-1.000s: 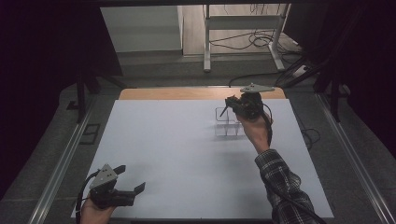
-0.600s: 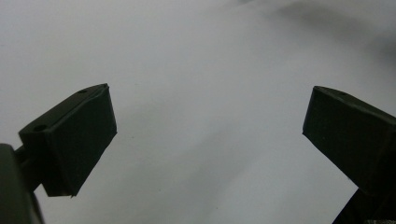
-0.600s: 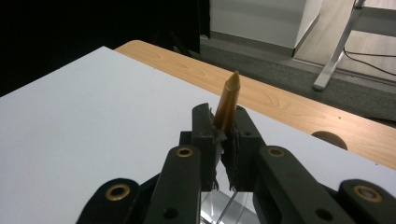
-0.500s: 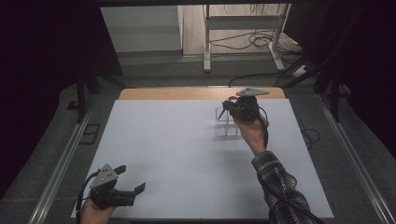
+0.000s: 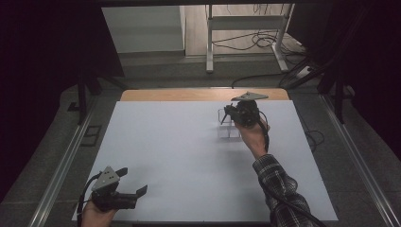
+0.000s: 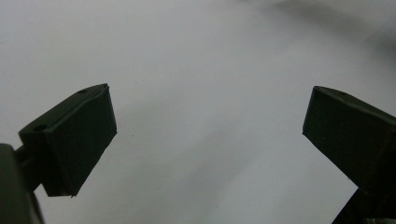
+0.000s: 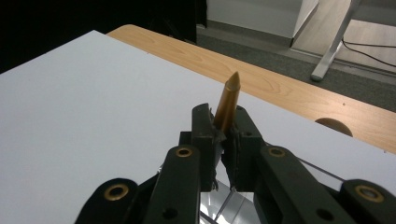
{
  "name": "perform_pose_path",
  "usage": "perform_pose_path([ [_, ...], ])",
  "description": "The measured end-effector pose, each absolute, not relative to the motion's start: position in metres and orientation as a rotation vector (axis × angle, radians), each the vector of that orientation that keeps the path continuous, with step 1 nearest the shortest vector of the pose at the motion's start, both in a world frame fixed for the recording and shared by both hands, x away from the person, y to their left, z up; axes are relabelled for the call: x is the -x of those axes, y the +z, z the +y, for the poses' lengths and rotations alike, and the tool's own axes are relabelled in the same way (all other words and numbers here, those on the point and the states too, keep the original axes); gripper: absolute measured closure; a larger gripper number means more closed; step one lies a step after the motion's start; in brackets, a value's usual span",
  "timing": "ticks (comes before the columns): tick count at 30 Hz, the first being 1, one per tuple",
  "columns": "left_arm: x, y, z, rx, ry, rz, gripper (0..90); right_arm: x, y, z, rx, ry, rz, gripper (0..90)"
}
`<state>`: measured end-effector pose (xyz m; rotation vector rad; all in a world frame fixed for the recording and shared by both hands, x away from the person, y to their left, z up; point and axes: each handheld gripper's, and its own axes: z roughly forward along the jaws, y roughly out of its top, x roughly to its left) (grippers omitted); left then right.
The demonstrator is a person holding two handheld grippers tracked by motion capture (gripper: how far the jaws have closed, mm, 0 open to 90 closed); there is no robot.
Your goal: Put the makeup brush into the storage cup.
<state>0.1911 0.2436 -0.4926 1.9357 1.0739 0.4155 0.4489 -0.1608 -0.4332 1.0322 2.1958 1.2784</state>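
My right gripper (image 5: 227, 114) is at the far right of the white board, shut on a slim amber-brown stick with a pointed tip (image 7: 228, 99). The stick rises slanted from between the jaws in the right gripper view. Just under the gripper stands a clear plastic compartment box (image 5: 230, 131), whose edge also shows below the jaws (image 7: 243, 205). My left gripper (image 5: 133, 180) rests low at the near left corner of the board, open. Nothing but white surface lies between its jaws in the left gripper view (image 6: 210, 126).
A white board (image 5: 179, 156) covers the wooden table, whose bare strip (image 5: 189, 94) shows at the far edge. Beyond it are a grey floor, a metal stand's legs (image 5: 208, 56) and loose cables (image 5: 255, 42). Metal rails run along both sides of the table.
The right hand has sunk slightly toward the clear box with the stick still held. The left hand has stayed put.
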Motion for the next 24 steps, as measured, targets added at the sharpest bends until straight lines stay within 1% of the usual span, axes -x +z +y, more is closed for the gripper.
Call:
perform_pose_path([
  [11,-0.191,-0.493,0.244,-1.935,0.414,1.074,3.0,-0.451,-0.439,-0.161,-1.045,1.26,2.2,81.9],
  [12,-0.191,-0.493,0.244,-1.936,0.414,1.074,3.0,-0.451,-0.439,-0.161,-1.046,1.26,2.202,80.8],
  [13,-0.191,-0.493,0.243,-1.937,0.414,1.074,3.0,-0.451,-0.439,-0.161,-1.046,1.26,2.203,77.8],
  [14,-0.191,-0.493,0.243,-1.937,0.414,1.073,3.0,-0.451,-0.439,-0.161,-1.045,1.262,2.205,72.4],
  [15,-0.191,-0.493,0.243,-1.938,0.414,1.073,3.0,-0.452,-0.439,-0.16,-1.052,1.263,2.208,63.0],
  [18,-0.191,-0.493,0.243,-1.938,0.414,1.073,3.0,-0.455,-0.439,-0.158,-1.073,1.254,2.214,38.7],
  [20,-0.191,-0.493,0.243,-1.938,0.413,1.073,3.0,-0.459,-0.439,-0.158,-1.103,1.257,2.221,25.8],
  [22,-0.191,-0.493,0.243,-1.939,0.413,1.073,3.0,-0.46,-0.439,-0.159,-1.099,1.281,2.206,13.5],
  [23,-0.191,-0.493,0.243,-1.938,0.413,1.073,3.0,-0.461,-0.439,-0.159,-1.098,1.279,2.207,9.4],
  [24,-0.191,-0.493,0.243,-1.938,0.413,1.073,3.0,-0.461,-0.439,-0.159,-1.098,1.279,2.207,9.4],
])
